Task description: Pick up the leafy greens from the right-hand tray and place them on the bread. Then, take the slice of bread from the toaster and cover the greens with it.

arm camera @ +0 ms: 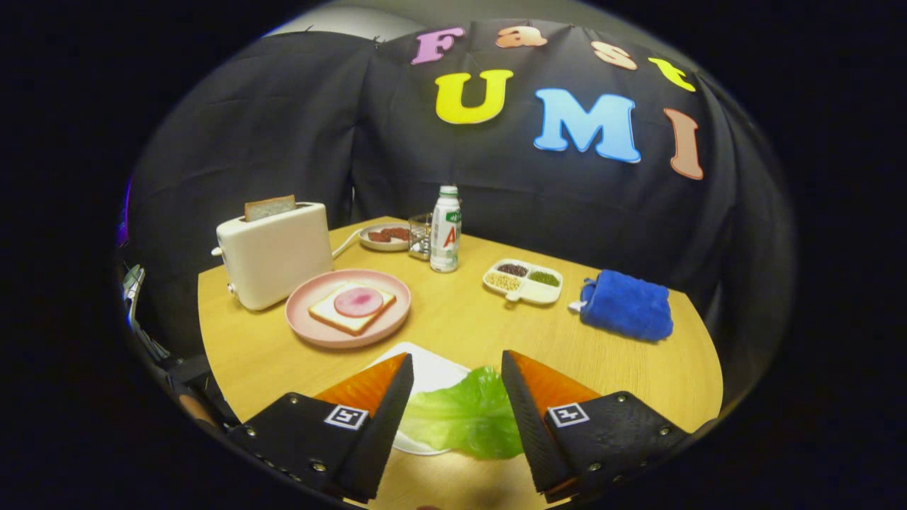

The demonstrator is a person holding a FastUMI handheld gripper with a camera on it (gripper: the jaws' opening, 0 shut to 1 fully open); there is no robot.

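A green lettuce leaf point(464, 418) lies on a white tray point(432, 368) at the near edge of the round wooden table. My gripper point(455, 356) is open, one finger on each side of the leaf, and its tips reach just past the leaf's far edge. Beyond the fingers to the left, a pink plate point(319, 333) holds a bread slice point(333, 315) topped with a round pink slice of ham point(358, 302). Behind the plate stands a cream toaster point(276, 255) with another bread slice point(269, 207) sticking up from its slot.
A white bottle point(445, 230), a glass point(419, 236) and a small plate of reddish food point(386, 237) stand at the table's far side. To the right are a divided dish of grains point(523, 282) and a folded blue cloth point(627, 304).
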